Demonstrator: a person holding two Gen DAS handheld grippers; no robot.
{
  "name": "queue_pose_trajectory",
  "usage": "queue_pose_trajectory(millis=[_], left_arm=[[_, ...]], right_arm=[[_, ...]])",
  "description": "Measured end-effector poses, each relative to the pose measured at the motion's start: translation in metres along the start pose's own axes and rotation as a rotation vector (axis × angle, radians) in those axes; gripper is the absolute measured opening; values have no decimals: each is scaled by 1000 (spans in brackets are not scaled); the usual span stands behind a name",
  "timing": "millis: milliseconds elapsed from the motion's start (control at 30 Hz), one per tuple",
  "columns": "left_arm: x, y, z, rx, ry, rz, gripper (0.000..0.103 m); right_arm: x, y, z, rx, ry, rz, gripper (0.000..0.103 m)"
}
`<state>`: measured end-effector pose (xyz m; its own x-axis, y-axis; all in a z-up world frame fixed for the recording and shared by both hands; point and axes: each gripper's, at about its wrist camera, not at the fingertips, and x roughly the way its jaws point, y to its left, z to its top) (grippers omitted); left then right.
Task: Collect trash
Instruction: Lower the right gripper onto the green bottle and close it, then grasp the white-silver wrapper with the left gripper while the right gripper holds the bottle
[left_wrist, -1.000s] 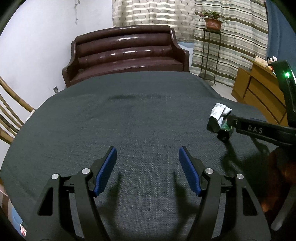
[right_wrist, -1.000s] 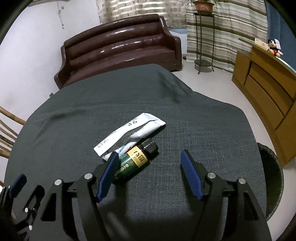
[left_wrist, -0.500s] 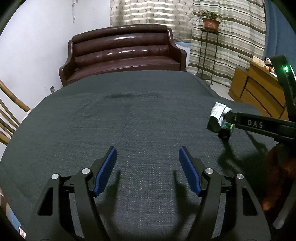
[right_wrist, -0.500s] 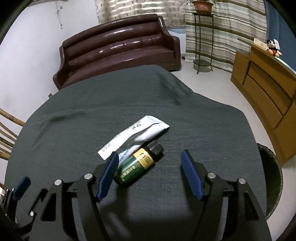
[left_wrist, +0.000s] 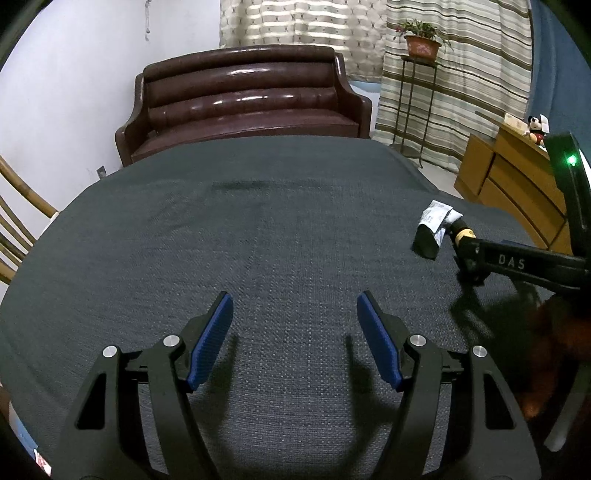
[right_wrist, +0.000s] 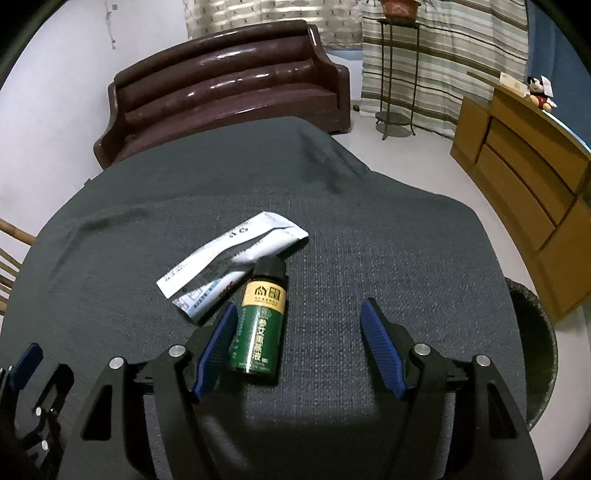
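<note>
A green bottle lies on a dark cloth, its cap touching a white wrapper. The right gripper straddles the bottle, jaws closing, left pad at its side, right pad apart. The left gripper hangs wide over bare cloth. A bin stands beside the table.

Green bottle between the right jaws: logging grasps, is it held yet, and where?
Not held. The right hand-held gripper is closing around the green bottle; only the left pad sits against its side.
</note>
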<state>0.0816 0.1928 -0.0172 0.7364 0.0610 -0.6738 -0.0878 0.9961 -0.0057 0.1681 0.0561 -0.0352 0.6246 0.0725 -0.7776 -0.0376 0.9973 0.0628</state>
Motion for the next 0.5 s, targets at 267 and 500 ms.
queue_pose_trajectory(millis=[267,500], left_arm=[[0,-6,0,2,-4,-12,68],[1,-26,7,16,-6,-46,68]], right_arm=[[3,5,0,-60,11,39,28],[-5,-4,-5,-83,-2,36,25]])
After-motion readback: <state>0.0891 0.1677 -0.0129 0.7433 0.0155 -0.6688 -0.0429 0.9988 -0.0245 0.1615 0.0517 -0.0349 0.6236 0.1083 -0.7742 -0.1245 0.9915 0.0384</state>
